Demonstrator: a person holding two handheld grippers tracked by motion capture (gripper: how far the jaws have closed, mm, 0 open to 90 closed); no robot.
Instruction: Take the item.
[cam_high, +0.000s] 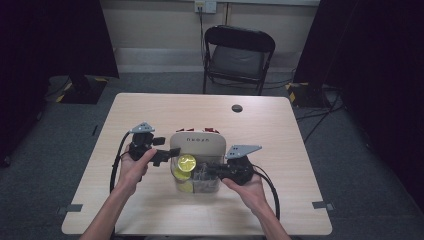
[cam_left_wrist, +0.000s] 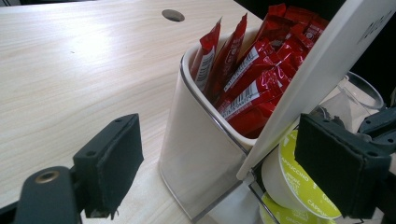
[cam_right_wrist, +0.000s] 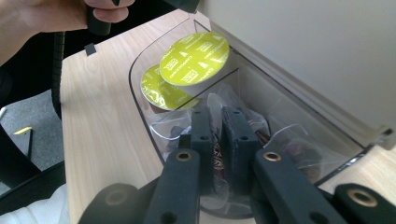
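High view, centre: we see a white organiser (cam_high: 197, 141) on the table (cam_high: 150, 107). Our left gripper (cam_left_wrist: 219, 168) is spread wide beside the green capsules (cam_right_wrist: 194, 58). Our right gripper (cam_right_wrist: 215, 140) pinches a clear packet (cam_right_wrist: 233, 100) in the clear bin (cam_right_wrist: 140, 100), lower centre.

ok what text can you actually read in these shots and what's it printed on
"CAPPUCCINO" on the yellow-green lid of the coffee capsule.
Barcodes and small white print on the red sachets: too blurred to read.
Grey lettering on the white organiser lid: too small to read.
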